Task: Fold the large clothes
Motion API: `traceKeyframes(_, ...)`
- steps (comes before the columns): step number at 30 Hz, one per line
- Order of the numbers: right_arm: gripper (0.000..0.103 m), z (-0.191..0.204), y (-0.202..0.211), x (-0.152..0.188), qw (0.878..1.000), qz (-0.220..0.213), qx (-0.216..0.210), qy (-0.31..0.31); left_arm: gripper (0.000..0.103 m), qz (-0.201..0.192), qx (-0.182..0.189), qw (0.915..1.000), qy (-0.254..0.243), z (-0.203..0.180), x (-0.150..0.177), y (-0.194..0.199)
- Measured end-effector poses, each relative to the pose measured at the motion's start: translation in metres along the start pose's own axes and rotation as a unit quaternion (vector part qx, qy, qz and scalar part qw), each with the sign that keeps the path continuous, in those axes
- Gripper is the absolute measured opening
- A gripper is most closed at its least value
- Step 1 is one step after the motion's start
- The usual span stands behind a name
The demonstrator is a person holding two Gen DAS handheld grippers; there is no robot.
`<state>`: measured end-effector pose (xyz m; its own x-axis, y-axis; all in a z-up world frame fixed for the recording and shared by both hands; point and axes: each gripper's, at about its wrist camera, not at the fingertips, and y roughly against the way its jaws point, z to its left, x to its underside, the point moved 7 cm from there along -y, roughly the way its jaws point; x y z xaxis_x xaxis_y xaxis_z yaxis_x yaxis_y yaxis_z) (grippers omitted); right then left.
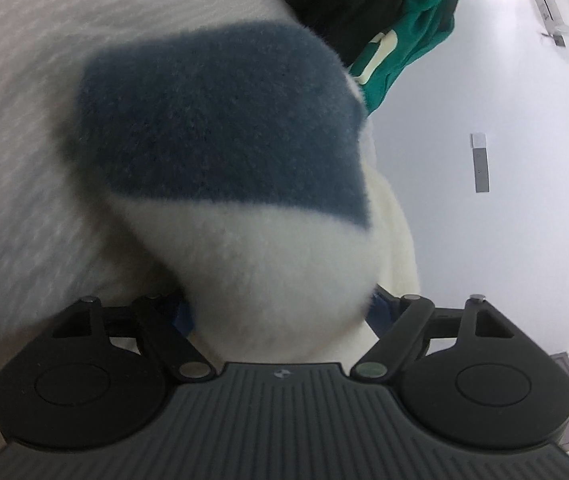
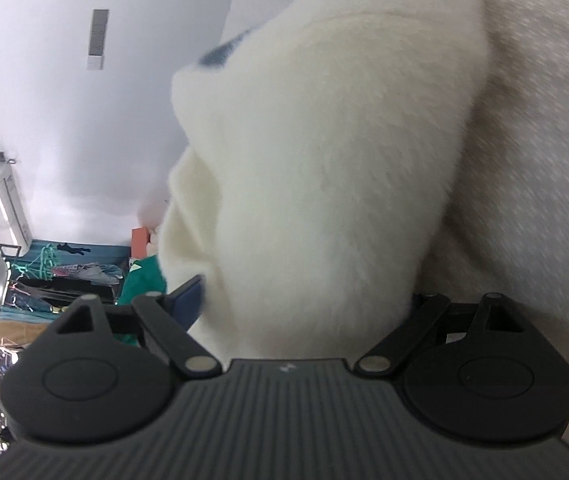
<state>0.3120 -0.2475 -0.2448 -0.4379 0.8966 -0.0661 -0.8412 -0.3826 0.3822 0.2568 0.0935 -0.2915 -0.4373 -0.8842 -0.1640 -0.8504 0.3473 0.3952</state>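
Observation:
A fluffy white garment with a grey-blue panel (image 1: 220, 120) fills the left wrist view, bunched over a white textured bed surface (image 1: 16, 80). My left gripper (image 1: 280, 308) is shut on the garment's white fleece; the blue fingers are mostly buried in it. In the right wrist view the same white fleece garment (image 2: 324, 160) hangs thick in front of the camera, with a small blue patch near its top. My right gripper (image 2: 304, 300) is shut on the fleece; only its left blue finger (image 2: 188, 296) shows.
A dark garment (image 1: 332, 4) and a green garment (image 1: 412, 32) lie past the fleece at the bed's edge. The right wrist view shows a white wall, an air conditioner (image 2: 0, 200), and a clothes rack (image 2: 56, 276) to the left.

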Motion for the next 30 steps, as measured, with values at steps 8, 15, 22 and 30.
traceKeyframes(8, 0.070, 0.006, 0.001, -0.002, 0.999, -0.012, -0.013, 0.028, 0.060, -0.018, -0.006, 0.9990, -0.039, -0.018, -0.006, -0.012)
traceKeyframes(15, 0.057, 0.017, 0.019, -0.002, 0.998, -0.010, -0.033, 0.054, 0.052, -0.034, 0.005, 0.9967, -0.074, -0.036, -0.001, 0.005)
traceKeyframes(22, 0.051, 0.032, 0.044, 0.005, 0.995, 0.002, -0.042, 0.094, 0.049, -0.041, 0.028, 0.9953, -0.083, -0.045, -0.001, 0.032)
traceKeyframes(30, 0.047, 0.045, 0.073, -0.010, 0.994, 0.018, -0.028, 0.104, 0.049, -0.007, 0.036, 0.9934, -0.109, -0.067, 0.007, 0.039)
